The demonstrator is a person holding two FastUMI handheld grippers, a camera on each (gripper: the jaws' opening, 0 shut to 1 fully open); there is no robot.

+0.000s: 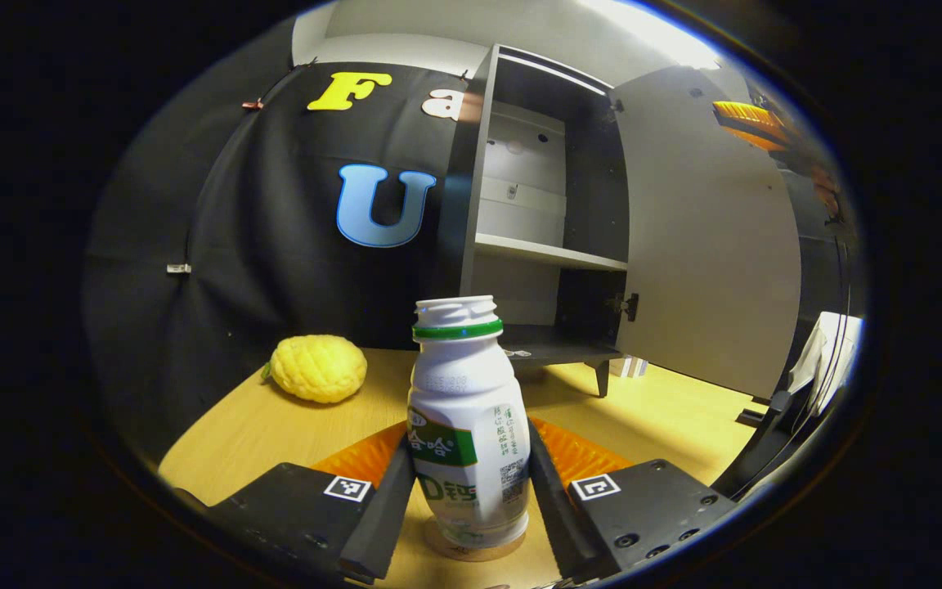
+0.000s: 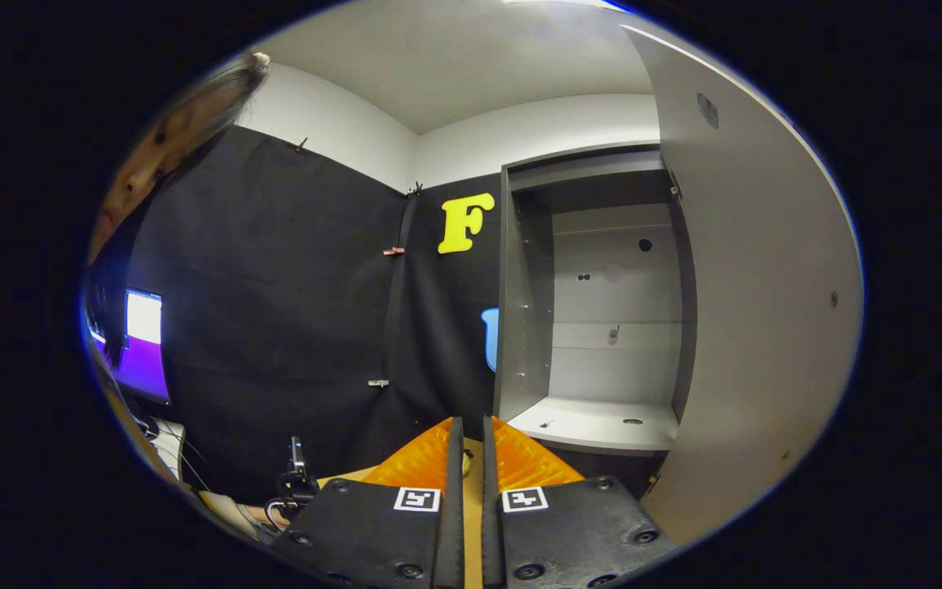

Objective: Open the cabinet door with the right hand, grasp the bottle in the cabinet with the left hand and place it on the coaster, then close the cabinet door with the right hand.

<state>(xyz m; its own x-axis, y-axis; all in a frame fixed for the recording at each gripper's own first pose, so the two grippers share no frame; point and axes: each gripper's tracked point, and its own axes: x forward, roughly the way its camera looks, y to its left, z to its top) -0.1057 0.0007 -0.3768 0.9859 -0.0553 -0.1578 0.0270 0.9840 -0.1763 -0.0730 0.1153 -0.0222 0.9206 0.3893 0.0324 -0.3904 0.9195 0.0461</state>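
A white bottle with a green neck ring and no cap stands upright on a round wooden coaster on the table. My left gripper is shut on the bottle's lower half, one finger touching each side. Behind it the grey cabinet is open, its door swung out to the right and its shelves bare. In the right gripper view my right gripper is shut on nothing. It sits in front of the open cabinet, just left of the door.
A yellow bumpy fruit lies on the wooden table, left of the bottle. A black stand rises at the table's right edge. In the right gripper view a person's head, a lit monitor and cables are at the left.
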